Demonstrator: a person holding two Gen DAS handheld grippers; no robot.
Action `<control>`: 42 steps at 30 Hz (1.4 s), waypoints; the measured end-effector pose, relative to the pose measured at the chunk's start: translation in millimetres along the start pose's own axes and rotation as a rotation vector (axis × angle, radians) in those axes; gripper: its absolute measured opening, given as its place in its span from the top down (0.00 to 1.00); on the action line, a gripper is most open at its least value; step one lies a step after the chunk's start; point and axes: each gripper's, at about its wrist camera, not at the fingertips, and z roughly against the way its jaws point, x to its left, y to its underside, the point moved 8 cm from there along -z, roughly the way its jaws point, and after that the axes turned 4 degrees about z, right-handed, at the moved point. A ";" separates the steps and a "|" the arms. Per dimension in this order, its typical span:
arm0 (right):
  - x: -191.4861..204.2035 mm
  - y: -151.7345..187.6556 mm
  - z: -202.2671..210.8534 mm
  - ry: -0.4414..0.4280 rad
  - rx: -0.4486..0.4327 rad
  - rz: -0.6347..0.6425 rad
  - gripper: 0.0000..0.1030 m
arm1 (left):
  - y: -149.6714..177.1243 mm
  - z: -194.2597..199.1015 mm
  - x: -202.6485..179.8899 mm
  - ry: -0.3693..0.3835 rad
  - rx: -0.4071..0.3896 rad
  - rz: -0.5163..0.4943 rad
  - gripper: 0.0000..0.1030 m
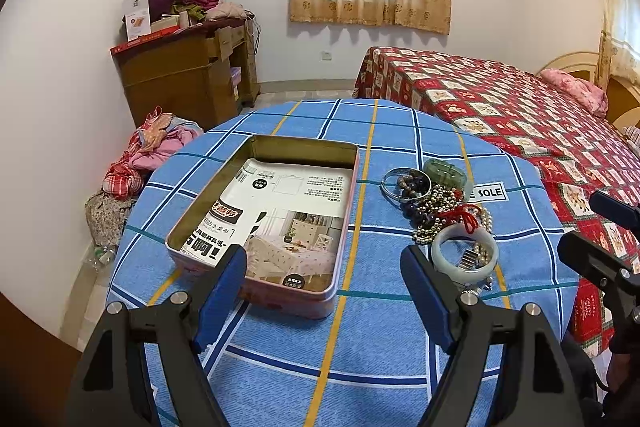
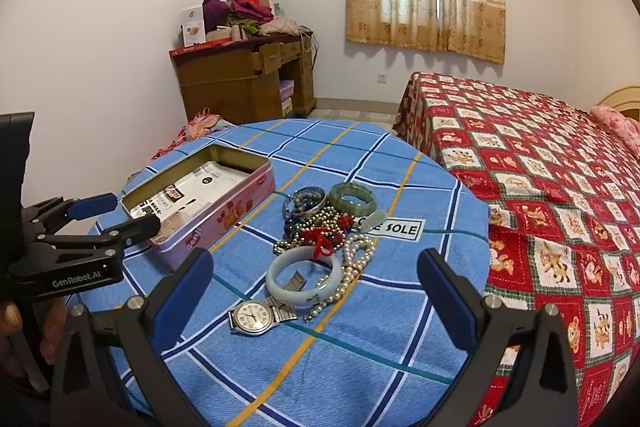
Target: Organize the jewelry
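Note:
A pile of jewelry lies on the round table [image 2: 360, 367]: a pale jade bangle [image 2: 303, 274], a silver wristwatch [image 2: 253, 316], a pearl strand [image 2: 356, 263], a green bangle [image 2: 353, 201], a red cord [image 2: 324, 239] and dark beads. The pile also shows in the left wrist view [image 1: 444, 211]. An open pink tin [image 1: 264, 219] lined with printed paper sits left of the pile. My left gripper [image 1: 324, 283] is open over the tin's near right corner. My right gripper [image 2: 316, 295] is open just before the watch and bangle. Both are empty.
The table has a blue checked cloth with a "SOLE" label [image 2: 394, 228]. A bed [image 2: 540, 187] with a red quilt stands close on the right. A wooden desk [image 2: 244, 79] piled with clothes and boxes stands at the far wall. Clothes [image 1: 152, 151] lie on the floor.

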 end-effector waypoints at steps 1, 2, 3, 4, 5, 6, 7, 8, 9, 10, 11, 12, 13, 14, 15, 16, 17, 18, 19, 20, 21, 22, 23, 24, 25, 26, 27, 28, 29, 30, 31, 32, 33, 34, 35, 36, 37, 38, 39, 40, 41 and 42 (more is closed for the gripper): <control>0.2 0.0 -0.2 0.000 0.001 0.000 0.00 | 0.1 0.0 0.0 0.000 0.000 0.000 0.23; 0.0 0.0 -0.1 -0.001 0.002 0.001 0.00 | 0.2 -0.1 0.0 0.000 0.000 -0.001 0.23; -0.5 0.0 0.1 0.000 0.001 0.001 0.00 | 0.2 -0.3 0.2 -0.002 0.001 -0.001 0.23; 0.1 0.4 -0.3 0.000 0.003 0.002 0.00 | 0.3 -0.4 0.5 -0.002 0.003 -0.001 0.23; 0.6 1.1 -0.5 0.000 0.003 0.002 0.00 | 0.4 -0.8 0.5 -0.002 0.003 -0.001 0.23; 0.4 1.2 -0.4 -0.001 0.003 0.001 0.00 | 0.5 -0.8 0.7 -0.003 0.004 -0.001 0.23; 0.6 1.3 -0.6 -0.001 0.003 0.001 0.00 | 0.5 -1.2 0.9 -0.004 0.003 0.000 0.23; 1.1 1.3 -1.1 0.000 0.003 0.002 0.00 | 0.7 -1.3 1.0 -0.003 0.004 0.000 0.23; 1.6 1.6 -1.3 0.000 0.003 0.002 0.00 | 0.7 -1.2 1.1 -0.003 0.004 0.000 0.23; 1.7 1.7 -1.4 0.000 0.003 0.002 0.00 | 0.7 -1.3 1.3 -0.004 0.004 0.001 0.23; 1.2 1.3 -1.3 -0.001 0.002 0.001 0.00 | 0.8 -1.3 1.0 -0.004 0.004 0.000 0.23; 1.8 1.6 -1.6 -0.001 0.003 0.001 0.00 | 1.1 -1.7 1.6 -0.005 0.004 0.000 0.23; 2.1 1.8 -1.9 -0.001 0.005 0.002 0.00 | 1.5 -1.8 1.8 -0.006 0.004 0.000 0.23; 2.1 2.2 -1.8 -0.001 0.005 0.003 0.00 | 1.6 -1.9 1.9 -0.006 0.004 0.000 0.23; 3.3 3.4 -2.7 -0.002 0.006 0.003 0.00 | 1.7 -1.9 1.9 -0.007 0.005 0.000 0.23; 4.3 4.2 -3.5 -0.003 0.009 0.004 0.00 | 1.9 -2.2 2.5 -0.007 0.006 0.001 0.23; 4.6 4.7 -3.8 -0.004 0.010 0.005 0.00 | 2.1 -2.3 3.0 -0.008 0.007 0.001 0.23; 4.6 5.0 -3.9 -0.005 0.012 0.005 0.00 | 2.1 -2.4 2.9 -0.009 0.007 0.001 0.23; 5.5 5.7 -4.1 -0.006 0.013 0.006 0.00 | 2.3 -2.6 3.4 -0.009 0.007 0.001 0.23; 5.1 5.5 -4.1 -0.007 0.013 0.006 0.00 | 2.7 -2.9 3.9 -0.009 0.008 0.001 0.23; 4.7 5.4 -4.3 -0.007 0.014 0.005 0.00 | 2.6 -3.2 3.5 -0.009 0.008 0.000 0.23; 5.3 6.2 -4.6 -0.008 0.016 0.005 0.00 | 2.6 -3.3 3.5 -0.009 0.008 0.000 0.23; 4.8 5.6 -4.3 -0.008 0.015 0.006 0.00 | 3.0 -3.4 4.1 -0.010 0.009 -0.001 0.23; 5.3 6.3 -4.4 -0.009 0.016 0.006 0.00 | 3.0 -4.0 4.1 -0.010 0.010 0.000 0.23; 4.9 6.0 -4.5 -0.010 0.018 0.006 0.00 | 3.2 -4.2 4.7 -0.011 0.011 0.000 0.23; 5.2 6.1 -4.4 -0.010 0.018 0.006 0.00 | 3.5 -4.4 5.3 -0.012 0.012 0.001 0.23; 4.7 5.7 -4.5 -0.009 0.017 0.006 0.00 | 3.7 -4.5 5.8 -0.012 0.012 0.001 0.23; 4.8 5.8 -4.5 -0.009 0.017 0.006 0.00 | 3.7 -4.6 5.8 -0.012 0.011 0.000 0.23; 5.0 5.9 -4.6 -0.009 0.017 0.006 0.00 | 3.3 -4.5 4.9 -0.012 0.011 0.001 0.23; 4.8 5.5 -4.7 -0.008 0.018 0.006 0.00 | 3.3 -4.5 4.9 -0.011 0.011 0.001 0.23; 5.3 6.3 -5.0 -0.008 0.018 0.005 0.00 | 3.5 -4.6 5.4 -0.012 0.011 0.001 0.23; 5.3 6.2 -4.8 -0.010 0.019 0.005 0.00 | 3.9 -4.7 5.5 -0.012 0.012 0.001 0.23; 5.6 6.4 -4.8 -0.010 0.019 0.006 0.00 | 4.1 -4.7 5.6 -0.012 0.013 0.001 0.23; 5.7 6.5 -4.6 -0.009 0.019 0.007 0.00 | 4.4 -4.9 6.3 -0.013 0.014 0.002 0.23; 5.3 6.1 -4.7 -0.009 0.018 0.007 0.00 | 3.8 -5.1 6.6 -0.015 0.015 0.003 0.23; 4.9 5.7 -4.7 -0.009 0.018 0.007 0.00 | 3.9 -5.1 7.0 -0.015 0.014 0.002 0.23; 5.1 5.9 -4.8 -0.009 0.018 0.007 0.00 | 3.7 -5.2 6.7 -0.015 0.014 0.002 0.23; 5.2 6.1 -4.8 -0.009 0.018 0.007 0.00 | 3.8 -5.2 6.8 -0.015 0.015 0.002 0.23; 5.1 5.7 -4.9 -0.009 0.018 0.006 0.00 | 3.8 -5.3 6.8 -0.014 0.015 0.002 0.23; 5.2 5.9 -4.9 -0.008 0.018 0.006 0.00 | 3.8 -5.2 6.8 -0.015 0.015 0.002 0.23; 5.2 5.7 -4.9 -0.008 0.018 0.006 0.00 | 4.0 -5.3 7.2 -0.015 0.015 0.002 0.23; 5.6 6.2 -5.0 -0.009 0.019 0.005 0.00 | 4.4 -5.4 7.7 -0.015 0.016 0.002 0.23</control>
